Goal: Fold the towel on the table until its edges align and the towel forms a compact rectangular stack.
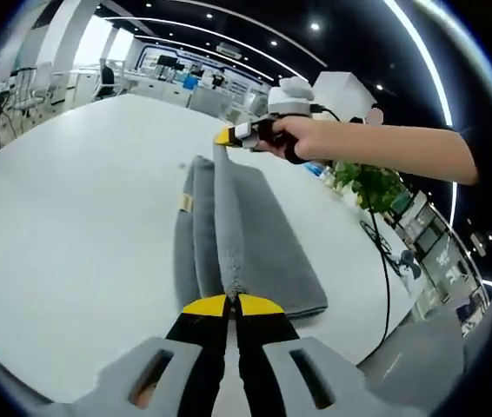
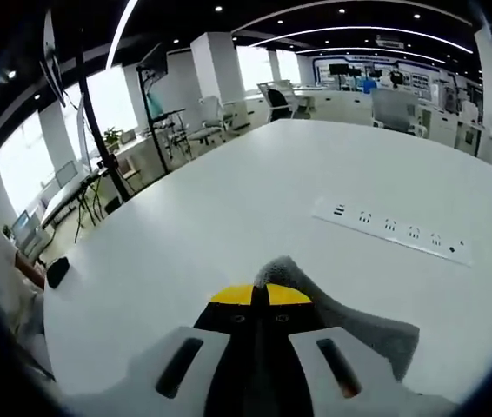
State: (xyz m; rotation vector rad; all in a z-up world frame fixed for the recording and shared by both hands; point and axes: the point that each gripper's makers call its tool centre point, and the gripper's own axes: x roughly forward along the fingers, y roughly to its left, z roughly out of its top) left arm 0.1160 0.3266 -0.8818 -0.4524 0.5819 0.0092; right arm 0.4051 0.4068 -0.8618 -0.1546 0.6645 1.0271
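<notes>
A grey towel (image 1: 263, 234) lies folded lengthwise on the white table (image 1: 72, 226), with one layer lifted into a raised ridge between the two grippers. My left gripper (image 1: 231, 304) is shut on the near end of that ridge. The right gripper (image 1: 233, 135), held by a person's hand, pinches the far end of the same ridge. In the right gripper view my right gripper (image 2: 259, 295) is shut on a corner of the grey towel (image 2: 350, 326), which bulges up just past the yellow tips.
A white power strip (image 2: 394, 232) lies on the table (image 2: 211, 217) beyond the right gripper. A green plant (image 1: 369, 184) stands past the table's right edge. Chairs and desks fill the room behind. A dark small object (image 2: 57, 271) sits near the table's left edge.
</notes>
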